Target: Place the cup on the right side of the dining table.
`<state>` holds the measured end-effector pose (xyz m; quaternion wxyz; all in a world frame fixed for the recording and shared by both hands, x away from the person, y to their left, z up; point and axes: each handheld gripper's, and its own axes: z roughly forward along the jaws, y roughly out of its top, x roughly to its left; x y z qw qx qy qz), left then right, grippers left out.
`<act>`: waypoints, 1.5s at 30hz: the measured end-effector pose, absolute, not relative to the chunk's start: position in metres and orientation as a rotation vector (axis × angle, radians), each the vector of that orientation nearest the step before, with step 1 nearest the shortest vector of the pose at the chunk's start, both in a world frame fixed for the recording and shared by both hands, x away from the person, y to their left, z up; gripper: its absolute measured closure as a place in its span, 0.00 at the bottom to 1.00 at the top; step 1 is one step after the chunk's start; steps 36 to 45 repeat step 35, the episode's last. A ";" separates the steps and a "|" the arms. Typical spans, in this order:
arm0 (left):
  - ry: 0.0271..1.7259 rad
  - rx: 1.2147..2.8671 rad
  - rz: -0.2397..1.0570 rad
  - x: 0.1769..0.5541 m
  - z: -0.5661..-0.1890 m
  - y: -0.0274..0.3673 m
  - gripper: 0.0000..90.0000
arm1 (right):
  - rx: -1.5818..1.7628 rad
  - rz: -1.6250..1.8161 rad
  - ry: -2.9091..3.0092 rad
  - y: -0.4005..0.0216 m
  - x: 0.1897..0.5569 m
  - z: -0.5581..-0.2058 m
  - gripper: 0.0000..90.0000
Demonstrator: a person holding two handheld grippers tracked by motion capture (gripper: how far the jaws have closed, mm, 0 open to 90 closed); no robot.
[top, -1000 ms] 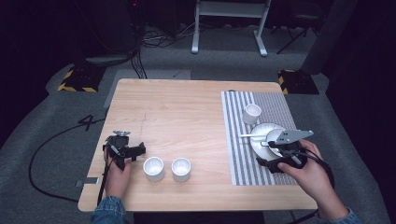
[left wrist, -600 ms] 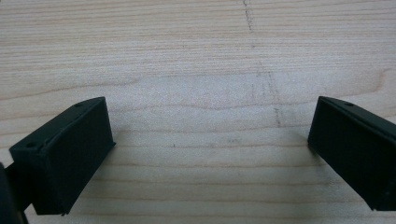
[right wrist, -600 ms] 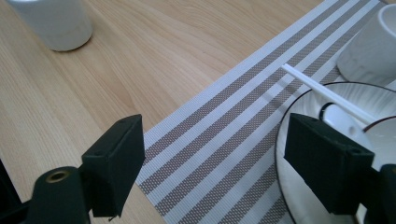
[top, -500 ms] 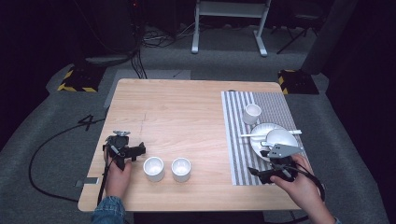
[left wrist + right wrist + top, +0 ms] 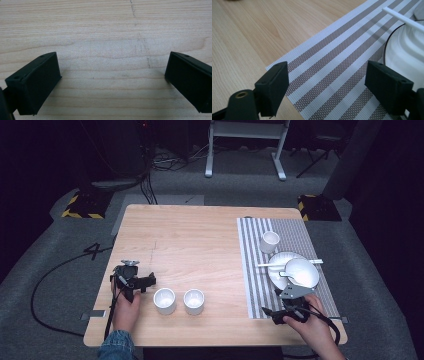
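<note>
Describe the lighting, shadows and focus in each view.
High view: table brightly lit, floor beyond dark. Left gripper view: wood grain sharp, soft shadow between the jaws. Right gripper view: striped placemat crisp up close, white plate rim and far wood softly blurred.

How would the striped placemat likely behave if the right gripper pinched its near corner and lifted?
The striped placemat looks thin and woven, so it would probably flex and droop, not lift flat. The plate, bowl and cup rest on it, so their weight would likely pin the far part; pulling harder might slide or tip them. The right gripper has just been opening, nothing between its jaws.
</note>
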<state>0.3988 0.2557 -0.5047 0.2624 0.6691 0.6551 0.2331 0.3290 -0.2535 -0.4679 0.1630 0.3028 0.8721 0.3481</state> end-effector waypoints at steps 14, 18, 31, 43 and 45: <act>1.771 1.814 0.630 0.399 -0.505 0.256 0.00 | 0.820 1.003 2.477 -0.251 0.324 -0.491 0.21; 1.772 1.813 0.630 0.399 -0.505 0.256 0.00 | 0.811 1.016 2.467 -0.250 0.325 -0.495 0.21; 1.771 1.814 0.630 0.399 -0.505 0.256 0.00 | 0.941 1.079 2.460 -0.255 0.328 -0.504 0.17; 1.771 1.814 0.630 0.399 -0.505 0.256 0.00 | 0.940 1.078 2.460 -0.255 0.328 -0.504 0.17; 1.771 1.814 0.630 0.399 -0.505 0.256 0.00 | 0.940 1.078 2.460 -0.255 0.328 -0.504 0.17</act>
